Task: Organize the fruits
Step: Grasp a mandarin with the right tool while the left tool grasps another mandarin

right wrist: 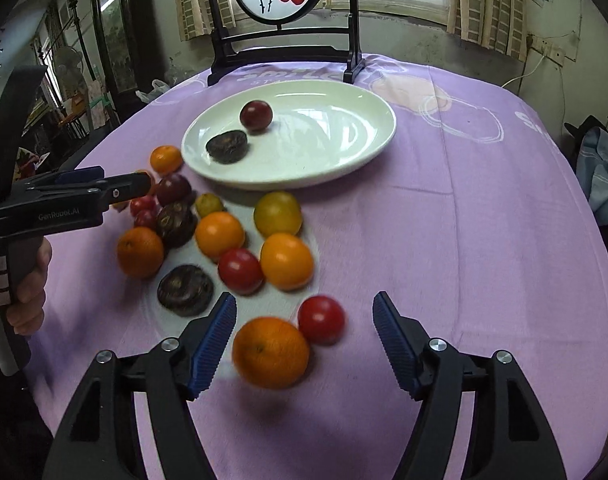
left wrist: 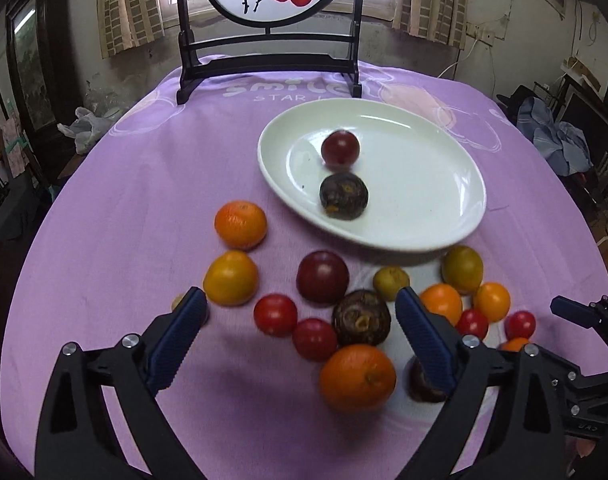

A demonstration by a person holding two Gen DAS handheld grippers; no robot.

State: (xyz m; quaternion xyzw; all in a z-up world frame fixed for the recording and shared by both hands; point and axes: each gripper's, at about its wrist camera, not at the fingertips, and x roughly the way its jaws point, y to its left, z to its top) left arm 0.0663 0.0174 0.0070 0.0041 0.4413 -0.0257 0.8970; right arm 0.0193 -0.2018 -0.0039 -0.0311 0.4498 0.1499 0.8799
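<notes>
Left gripper (left wrist: pixel 300 312) and right gripper (right wrist: pixel 304 320) fingers spread wide (holding nothing).

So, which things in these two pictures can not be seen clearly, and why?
- Left wrist view: a dark fruit is half covered by one finger of the left tongs.
- Left wrist view: a small brownish thing peeks from behind the other finger; I cannot tell its kind.
- Left wrist view: the right tongs are cut off by the picture's edge.
- Right wrist view: the near orange is blurred.
</notes>
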